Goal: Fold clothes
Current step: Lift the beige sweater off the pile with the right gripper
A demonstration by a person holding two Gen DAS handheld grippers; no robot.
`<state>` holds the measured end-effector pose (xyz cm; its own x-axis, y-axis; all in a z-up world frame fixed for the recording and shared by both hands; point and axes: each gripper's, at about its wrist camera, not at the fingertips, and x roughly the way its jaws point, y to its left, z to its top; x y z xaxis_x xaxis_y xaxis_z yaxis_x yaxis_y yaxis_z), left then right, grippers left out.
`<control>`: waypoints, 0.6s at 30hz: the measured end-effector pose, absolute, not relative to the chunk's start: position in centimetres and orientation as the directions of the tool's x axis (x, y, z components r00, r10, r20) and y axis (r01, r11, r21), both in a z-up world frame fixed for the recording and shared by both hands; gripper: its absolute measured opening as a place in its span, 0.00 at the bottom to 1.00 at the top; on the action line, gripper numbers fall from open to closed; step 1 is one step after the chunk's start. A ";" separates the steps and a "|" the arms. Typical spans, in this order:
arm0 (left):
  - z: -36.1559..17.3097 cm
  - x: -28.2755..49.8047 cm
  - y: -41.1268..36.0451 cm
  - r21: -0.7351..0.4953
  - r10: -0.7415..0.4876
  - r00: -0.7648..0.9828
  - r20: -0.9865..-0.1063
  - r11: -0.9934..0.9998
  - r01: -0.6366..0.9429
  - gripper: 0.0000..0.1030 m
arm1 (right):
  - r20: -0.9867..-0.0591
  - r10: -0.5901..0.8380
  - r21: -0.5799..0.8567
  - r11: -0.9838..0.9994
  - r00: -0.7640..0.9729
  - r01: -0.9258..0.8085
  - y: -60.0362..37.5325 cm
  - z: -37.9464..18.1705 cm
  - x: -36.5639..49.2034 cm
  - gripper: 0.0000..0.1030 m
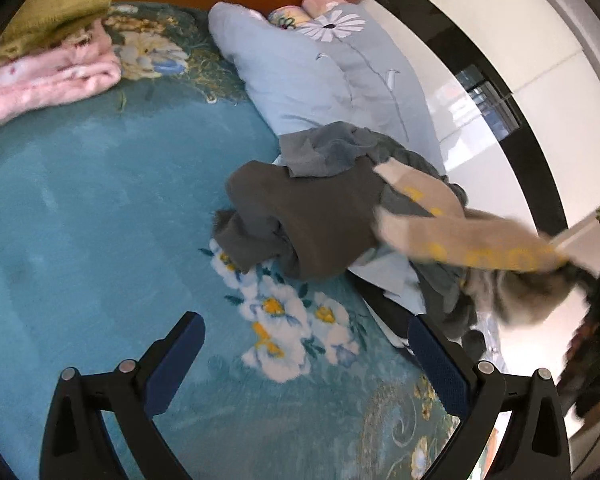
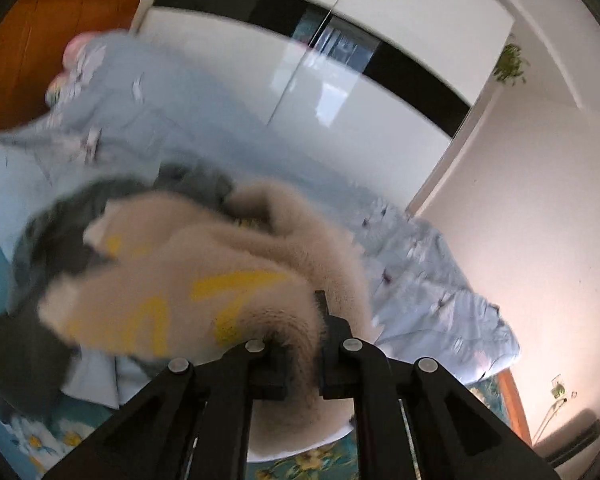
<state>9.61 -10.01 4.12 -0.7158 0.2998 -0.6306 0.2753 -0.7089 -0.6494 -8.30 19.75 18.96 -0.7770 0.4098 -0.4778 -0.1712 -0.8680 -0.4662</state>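
Right wrist view: a beige fleece garment (image 2: 204,280) is pinched by the right gripper (image 2: 300,356).
Only in the left wrist view is the left gripper (image 1: 304,344) seen, spread wide and holding nothing above the blue floral blanket (image 1: 100,200); the garment is stretched from the grey clothes pile (image 1: 312,204).
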 end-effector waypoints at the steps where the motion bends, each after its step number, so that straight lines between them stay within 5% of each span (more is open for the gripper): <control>1: 4.9 10.4 -9.8 -0.641 0.300 -0.718 -0.628 -0.723 0.258 1.00 | -0.435 0.408 -0.476 -0.861 -0.803 -0.179 19.9 20.8 -7.3 0.07; 9: 12.7 15.2 -6.7 -0.596 0.330 -0.763 -0.555 -0.798 0.088 1.00 | -0.286 0.305 -0.324 -0.923 -0.908 -0.208 25.1 33.9 3.7 0.07; 18: 19.8 20.0 -3.3 -0.561 0.397 -0.804 -0.443 -0.822 -0.097 1.00 | -0.057 0.285 -0.400 -0.884 -0.957 -0.240 30.4 43.5 22.3 0.07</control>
